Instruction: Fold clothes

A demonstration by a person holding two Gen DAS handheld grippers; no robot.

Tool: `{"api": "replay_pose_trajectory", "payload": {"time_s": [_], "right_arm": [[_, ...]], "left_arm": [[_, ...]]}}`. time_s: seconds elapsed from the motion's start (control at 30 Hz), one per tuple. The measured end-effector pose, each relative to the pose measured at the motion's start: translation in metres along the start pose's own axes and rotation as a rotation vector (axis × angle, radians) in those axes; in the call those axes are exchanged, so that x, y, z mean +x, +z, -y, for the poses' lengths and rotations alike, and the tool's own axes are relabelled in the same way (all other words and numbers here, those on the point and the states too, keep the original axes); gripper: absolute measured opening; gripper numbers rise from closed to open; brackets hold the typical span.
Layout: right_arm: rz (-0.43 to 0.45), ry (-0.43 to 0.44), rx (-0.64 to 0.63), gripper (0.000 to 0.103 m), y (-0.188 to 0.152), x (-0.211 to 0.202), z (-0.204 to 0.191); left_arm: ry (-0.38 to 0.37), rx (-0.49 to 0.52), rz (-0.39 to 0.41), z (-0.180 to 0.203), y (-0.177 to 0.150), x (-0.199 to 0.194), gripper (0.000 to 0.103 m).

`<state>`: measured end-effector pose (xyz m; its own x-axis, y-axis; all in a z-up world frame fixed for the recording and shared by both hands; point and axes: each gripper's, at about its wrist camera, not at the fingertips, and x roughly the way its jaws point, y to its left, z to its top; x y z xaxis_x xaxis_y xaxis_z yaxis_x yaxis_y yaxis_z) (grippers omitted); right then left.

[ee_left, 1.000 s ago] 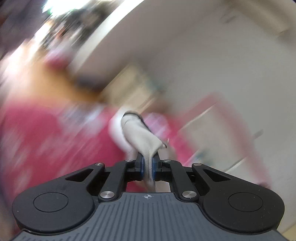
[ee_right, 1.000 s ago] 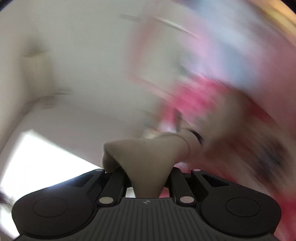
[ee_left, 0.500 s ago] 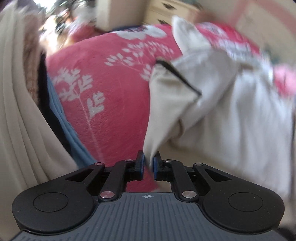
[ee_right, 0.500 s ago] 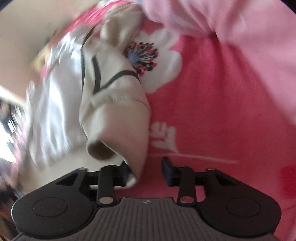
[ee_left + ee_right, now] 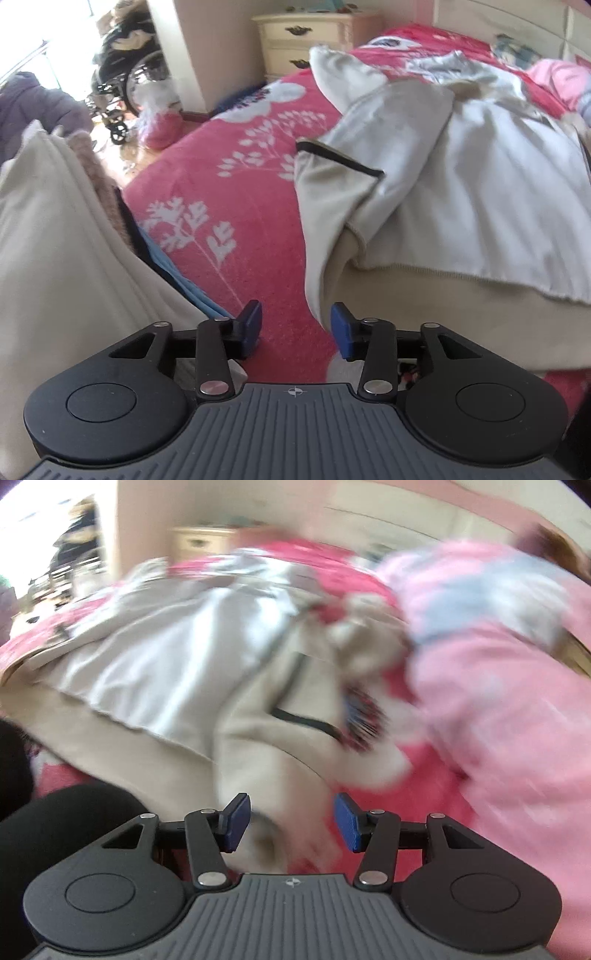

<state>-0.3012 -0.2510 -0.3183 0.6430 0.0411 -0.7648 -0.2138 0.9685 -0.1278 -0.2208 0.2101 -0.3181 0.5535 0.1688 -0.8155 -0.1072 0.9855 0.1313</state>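
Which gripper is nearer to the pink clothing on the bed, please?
Right. The right gripper is just beside the pink clothing; the left gripper, jaws opening around an edge of the beige garment, lies far across that garment.

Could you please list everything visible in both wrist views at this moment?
beige garment: one, beige with black trim, spread on the bed
bedspread: one, red with white flowers, under the garment
pink clothing: one heap, pink, right of the garment
cream fabric: one, cream, left edge
nightstand: one, cream, behind the bed
wheelchair: one, black, far left
left gripper: jaws opening, nothing between
right gripper: open, garment edge between the jaws
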Motion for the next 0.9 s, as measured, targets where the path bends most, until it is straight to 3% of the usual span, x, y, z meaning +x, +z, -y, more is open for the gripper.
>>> {"api": "replay_pose_trajectory", "payload": {"time_s": [0.07, 0.1, 0.23, 0.3, 0.37, 0.47, 0.57, 0.63, 0.73, 0.9], "right_arm": [[-0.044, 0.067, -0.048, 0.037, 0.003, 0.03, -0.008], [-0.065, 0.093, -0.037, 0.038, 0.002, 0.041, -0.006], [-0.077, 0.088, 0.157, 0.037, -0.005, 0.047, 0.034], [-0.065, 0.084, 0.325, 0.037, -0.013, 0.041, 0.064], [-0.027, 0.108, 0.473, 0.038, -0.019, 0.032, 0.088], [0.064, 0.125, 0.581, 0.038, -0.014, 0.015, 0.097], [0.171, 0.164, 0.685, 0.039, 0.005, -0.002, 0.095], [0.225, 0.216, 0.726, 0.039, 0.028, -0.005, 0.085], [0.224, 0.354, 0.674, 0.041, 0.084, 0.02, 0.041], [0.084, 0.596, 0.444, 0.042, 0.183, 0.102, -0.081]], "left_arm": [[0.03, -0.019, -0.014, -0.001, 0.006, -0.004, 0.053], [0.045, -0.031, -0.022, -0.002, 0.009, -0.006, 0.056], [0.084, -0.065, 0.009, -0.005, 0.021, -0.02, 0.06], [0.098, -0.059, 0.042, -0.003, 0.028, -0.024, 0.065], [0.095, -0.021, 0.051, 0.001, 0.038, -0.019, 0.066], [0.088, 0.034, 0.055, 0.009, 0.057, -0.006, 0.066], [0.027, 0.034, 0.062, 0.013, 0.074, 0.012, 0.066], [-0.013, 0.021, 0.046, 0.016, 0.081, 0.027, 0.066], [-0.084, -0.035, 0.011, 0.016, 0.082, 0.05, 0.066], [-0.181, -0.113, -0.026, 0.006, 0.073, 0.074, 0.066]]}}
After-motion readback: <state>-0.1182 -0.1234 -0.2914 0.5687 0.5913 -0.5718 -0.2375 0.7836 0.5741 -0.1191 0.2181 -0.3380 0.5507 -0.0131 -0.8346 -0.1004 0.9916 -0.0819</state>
